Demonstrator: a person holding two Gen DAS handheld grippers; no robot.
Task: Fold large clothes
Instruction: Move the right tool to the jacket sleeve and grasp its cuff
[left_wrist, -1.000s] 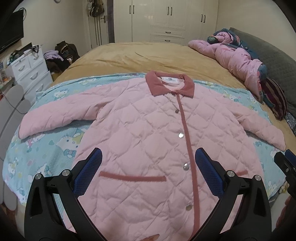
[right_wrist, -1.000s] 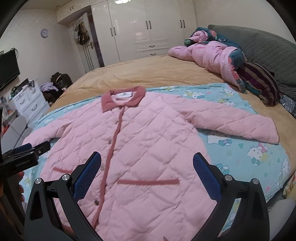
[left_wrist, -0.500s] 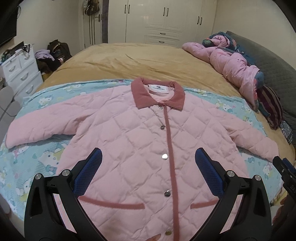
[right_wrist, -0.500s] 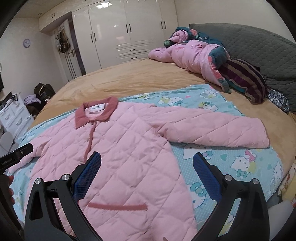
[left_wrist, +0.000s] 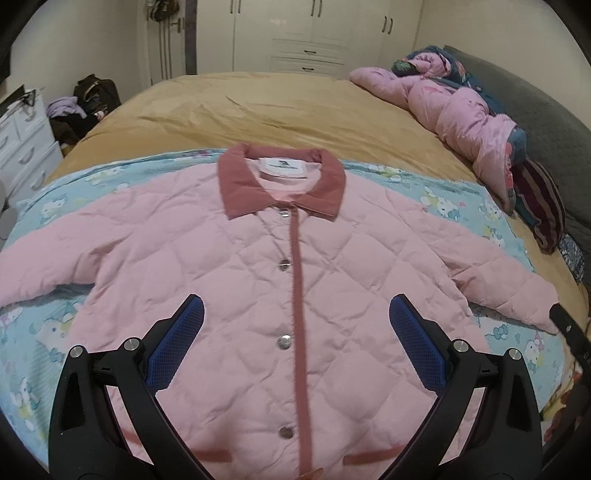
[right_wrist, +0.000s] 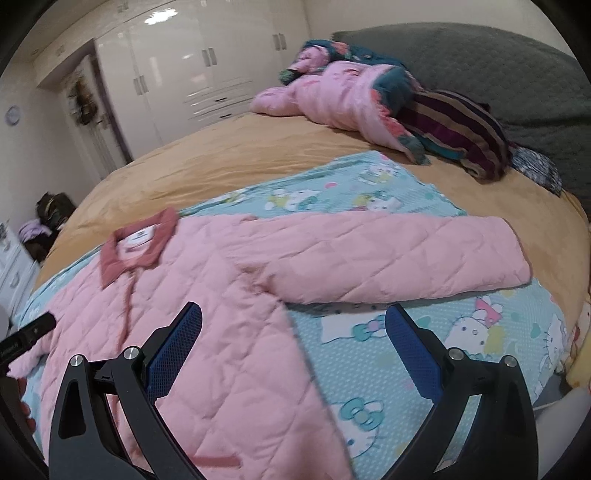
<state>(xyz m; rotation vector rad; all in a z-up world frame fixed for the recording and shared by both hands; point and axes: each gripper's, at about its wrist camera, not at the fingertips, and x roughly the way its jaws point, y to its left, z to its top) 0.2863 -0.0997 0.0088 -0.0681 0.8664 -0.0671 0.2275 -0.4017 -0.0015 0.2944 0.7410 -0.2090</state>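
A pink quilted jacket (left_wrist: 258, 266) with a dark rose collar (left_wrist: 280, 184) lies flat and buttoned, front up, on a light blue cartoon-print sheet (left_wrist: 48, 332), both sleeves spread out. My left gripper (left_wrist: 295, 317) hovers open above the jacket's lower front, holding nothing. In the right wrist view the same jacket (right_wrist: 207, 332) lies to the left, its right sleeve (right_wrist: 399, 258) stretching across the sheet (right_wrist: 369, 354). My right gripper (right_wrist: 293, 325) is open and empty above the jacket's side seam, below that sleeve.
The sheet lies on a tan bedspread (left_wrist: 280, 107). A heap of pink and striped bedding (right_wrist: 388, 99) sits by the grey headboard (right_wrist: 498, 70). White wardrobes (left_wrist: 310, 33) stand behind, and a white dresser (left_wrist: 22, 147) and bags (left_wrist: 88, 107) at the left.
Both grippers have moved to the right and nearer the bed. The left one now centres on the button placket; the right one has swung toward the right sleeve. Both stay open.
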